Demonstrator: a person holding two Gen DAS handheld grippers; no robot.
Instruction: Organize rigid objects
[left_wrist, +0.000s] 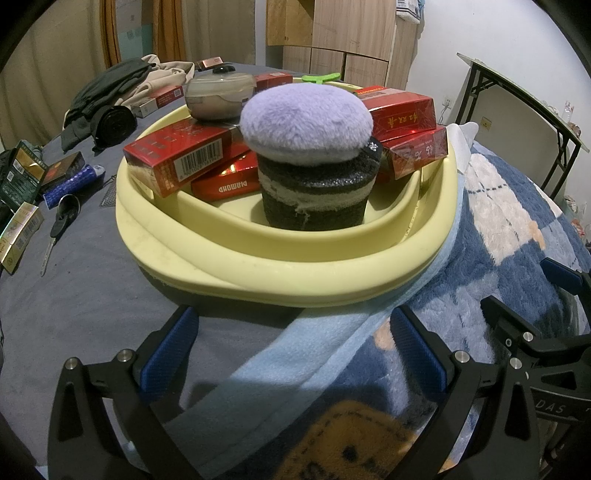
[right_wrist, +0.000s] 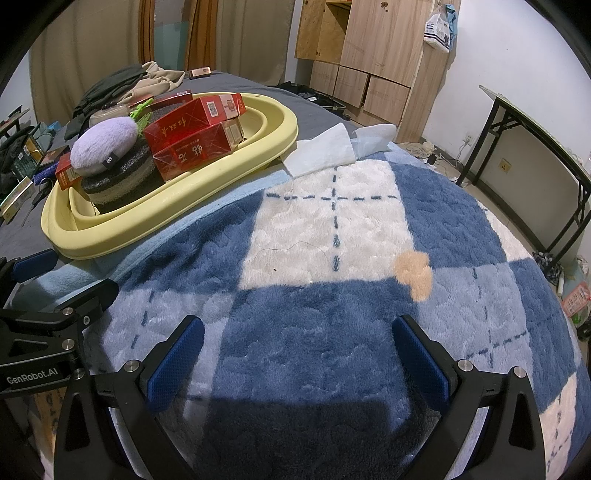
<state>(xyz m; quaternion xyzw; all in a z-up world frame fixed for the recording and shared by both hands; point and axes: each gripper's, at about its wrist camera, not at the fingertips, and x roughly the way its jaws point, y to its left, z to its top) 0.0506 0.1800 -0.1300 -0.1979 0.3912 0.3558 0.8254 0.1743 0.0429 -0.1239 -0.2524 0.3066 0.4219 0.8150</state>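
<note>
- Two grippers, both mine, both with jaws spread wide and nothing between them; the yellow basin (left_wrist: 258, 266) is my landmark for everything below.
- Far left of the basin, on the grey sheet: loose packs (left_wrist: 20, 236), a blue tube (left_wrist: 70, 184) and a key (left_wrist: 55, 230). These look like the rigid things not yet gathered, well apart from either gripper.
- My left gripper (left_wrist: 291, 354) hovers just short of the basin's near rim and points straight at it; the loose items lie off to its left, so I judge this hand the nearer one for fetching them.
- The tube's long axis runs slantwise, away from the basin toward the left edge; I'd need to turn my fingers across it.
- Inside the basin: red boxes (left_wrist: 177, 158) stacked on both sides, a purple puff (left_wrist: 306, 118) sitting on a dark roll (left_wrist: 317, 192) at the middle, a lidded jar (left_wrist: 218, 96) at the back.
- Right of the basin lies the blue-and-white blanket (right_wrist: 332, 229), and over it hangs my right gripper (right_wrist: 297, 354), the basin away to its upper left.
- Nothing rigid shows near the right gripper, so it has farther to go.
</note>
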